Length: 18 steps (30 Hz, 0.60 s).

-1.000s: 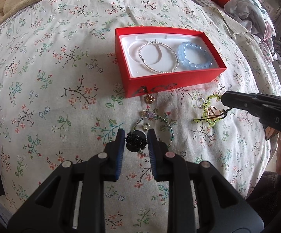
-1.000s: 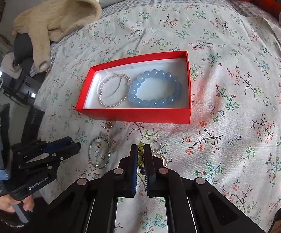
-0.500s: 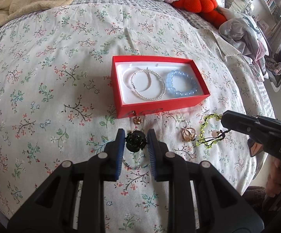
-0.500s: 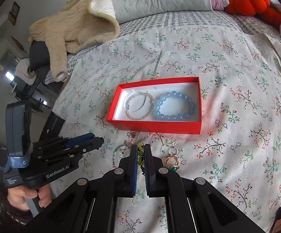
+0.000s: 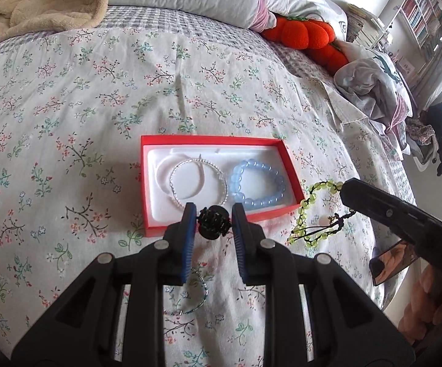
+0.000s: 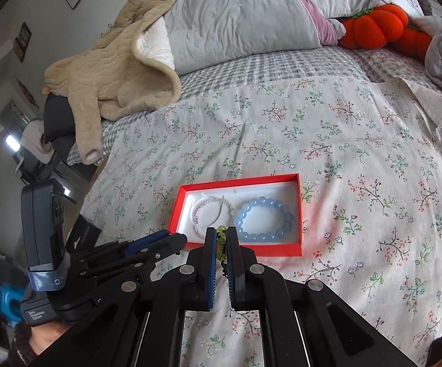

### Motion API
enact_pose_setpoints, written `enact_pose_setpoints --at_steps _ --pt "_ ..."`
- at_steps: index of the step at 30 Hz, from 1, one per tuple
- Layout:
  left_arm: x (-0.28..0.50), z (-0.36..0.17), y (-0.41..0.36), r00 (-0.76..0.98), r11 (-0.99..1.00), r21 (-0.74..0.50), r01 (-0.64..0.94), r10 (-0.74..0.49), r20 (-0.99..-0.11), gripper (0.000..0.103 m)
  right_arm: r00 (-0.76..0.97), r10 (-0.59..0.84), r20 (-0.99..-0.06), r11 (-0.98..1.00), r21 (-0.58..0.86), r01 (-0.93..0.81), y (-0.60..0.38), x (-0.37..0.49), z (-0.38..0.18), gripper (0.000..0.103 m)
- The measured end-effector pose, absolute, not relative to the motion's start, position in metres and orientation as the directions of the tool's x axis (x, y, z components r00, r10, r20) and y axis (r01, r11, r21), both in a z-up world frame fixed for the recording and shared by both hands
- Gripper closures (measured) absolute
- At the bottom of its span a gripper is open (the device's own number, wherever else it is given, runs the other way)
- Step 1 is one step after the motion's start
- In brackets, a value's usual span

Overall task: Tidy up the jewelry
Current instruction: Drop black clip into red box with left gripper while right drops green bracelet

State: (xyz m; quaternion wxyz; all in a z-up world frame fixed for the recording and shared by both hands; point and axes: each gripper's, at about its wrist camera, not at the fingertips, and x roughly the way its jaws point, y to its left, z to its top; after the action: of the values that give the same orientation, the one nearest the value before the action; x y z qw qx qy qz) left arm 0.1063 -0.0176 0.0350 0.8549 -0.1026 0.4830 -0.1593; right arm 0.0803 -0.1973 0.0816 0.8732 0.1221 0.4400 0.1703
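- Black flower charm [image 5: 211, 225] sits pinched in my left claw [image 5: 211, 214], its beaded bracelet [image 5: 195, 299] dangling below.
- My right claw [image 6: 221, 243] grips the green bead bracelet [image 5: 308, 214], hanging above the bed [image 5: 98, 98].
- Just ahead, the red box [image 5: 211, 139] holds a silver bangle [image 5: 198, 183] beside a blue bead bracelet [image 5: 256, 185].
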Motion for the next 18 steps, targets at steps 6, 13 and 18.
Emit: enact_pose_setpoints --at_steps 6,13,18 --pt "0.122 0.024 -0.023 0.502 0.935 -0.322 0.151 -0.353 -0.790 0.078 0.590 0.406 -0.698 0.908 0.384 -0.171 -0.205 0.094 0.082 0.097" --pt "0.134 0.006 -0.028 0.486 0.953 -0.271 0.134 -0.302 -0.821 0.078 0.597 0.381 -0.706 0.917 0.372 -0.146 -0.210 0.105 0.075 0.097" --pt "0.136 0.001 -0.033 0.477 0.958 -0.255 0.133 -0.288 -0.830 0.078 0.595 0.364 -0.717 0.924 0.358 -0.135 -0.211 0.107 0.068 0.097"
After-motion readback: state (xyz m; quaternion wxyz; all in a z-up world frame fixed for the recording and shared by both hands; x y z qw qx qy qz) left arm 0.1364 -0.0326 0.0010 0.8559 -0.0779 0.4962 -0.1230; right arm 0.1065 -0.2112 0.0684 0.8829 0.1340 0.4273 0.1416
